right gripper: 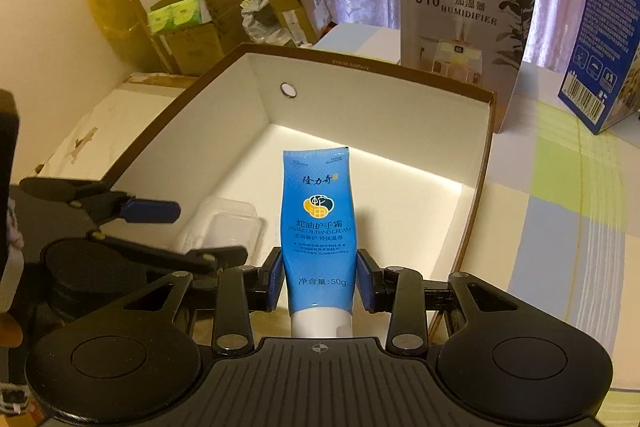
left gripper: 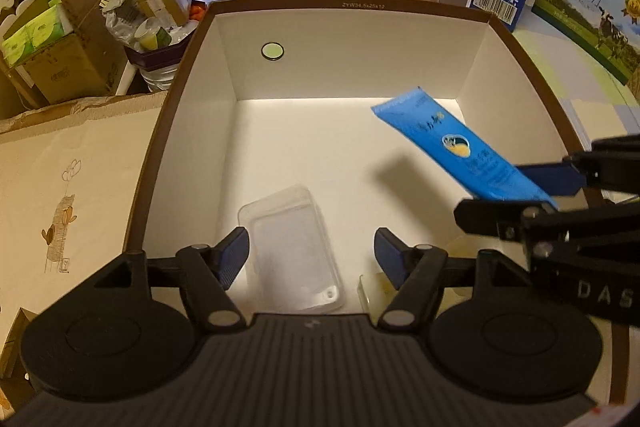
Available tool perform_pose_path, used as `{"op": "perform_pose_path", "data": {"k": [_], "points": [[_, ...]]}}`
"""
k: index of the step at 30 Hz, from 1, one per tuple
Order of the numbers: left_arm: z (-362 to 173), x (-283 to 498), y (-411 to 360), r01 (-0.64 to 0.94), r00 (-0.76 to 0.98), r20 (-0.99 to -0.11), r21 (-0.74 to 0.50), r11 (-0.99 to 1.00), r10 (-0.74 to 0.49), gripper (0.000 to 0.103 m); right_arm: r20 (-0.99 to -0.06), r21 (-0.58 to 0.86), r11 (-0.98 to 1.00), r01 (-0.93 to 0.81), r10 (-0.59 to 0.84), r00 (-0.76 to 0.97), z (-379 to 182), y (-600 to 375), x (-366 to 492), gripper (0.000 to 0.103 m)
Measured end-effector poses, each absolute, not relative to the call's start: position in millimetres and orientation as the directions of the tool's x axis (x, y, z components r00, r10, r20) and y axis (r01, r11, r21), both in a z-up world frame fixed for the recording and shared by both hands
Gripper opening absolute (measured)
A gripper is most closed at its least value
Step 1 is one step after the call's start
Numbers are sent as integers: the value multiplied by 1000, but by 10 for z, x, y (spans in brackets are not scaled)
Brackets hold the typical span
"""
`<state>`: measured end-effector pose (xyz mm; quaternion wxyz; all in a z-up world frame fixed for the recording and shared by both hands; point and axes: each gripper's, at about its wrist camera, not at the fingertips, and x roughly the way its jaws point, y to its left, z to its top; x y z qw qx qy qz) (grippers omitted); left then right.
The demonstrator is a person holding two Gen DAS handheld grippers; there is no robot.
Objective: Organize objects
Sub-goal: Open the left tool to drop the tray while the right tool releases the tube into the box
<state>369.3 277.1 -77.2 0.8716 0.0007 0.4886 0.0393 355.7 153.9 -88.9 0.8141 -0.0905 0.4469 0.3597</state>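
Hand cream tube (right gripper: 318,223): blue, white cap. Box (right gripper: 478,163): brown outside, white inside. Worktop cloth (right gripper: 560,187): green, blue, white checks.

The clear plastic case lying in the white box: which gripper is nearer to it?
Left. The left gripper hangs open right over the clear plastic case; the right gripper sits off to the side, clamping a blue hand cream tube.

— What sits in the open white-lined cardboard box with the brown rim (left gripper: 188,39)?
— A clear plastic rectangular case (left gripper: 294,251) lies flat on its floor near the front-left.
— And the blue hand-cream tube with a white cap (right gripper: 318,227)?
— Tilted above the box floor, crimped end up.
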Motion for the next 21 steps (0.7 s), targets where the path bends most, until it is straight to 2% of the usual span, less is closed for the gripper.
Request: {"op": "perform_pose_path", "data": {"k": [9, 21], "points": [[-765, 3711, 2777, -63, 514, -857, 16, 998, 46, 72, -793, 124, 724, -678, 483, 371, -904, 1587, 3656, 35], [-693, 3593, 2751, -74, 521, -853, -2, 997, 37, 78, -779, 187, 725, -662, 521, 350, -843, 1410, 3641, 36]]}}
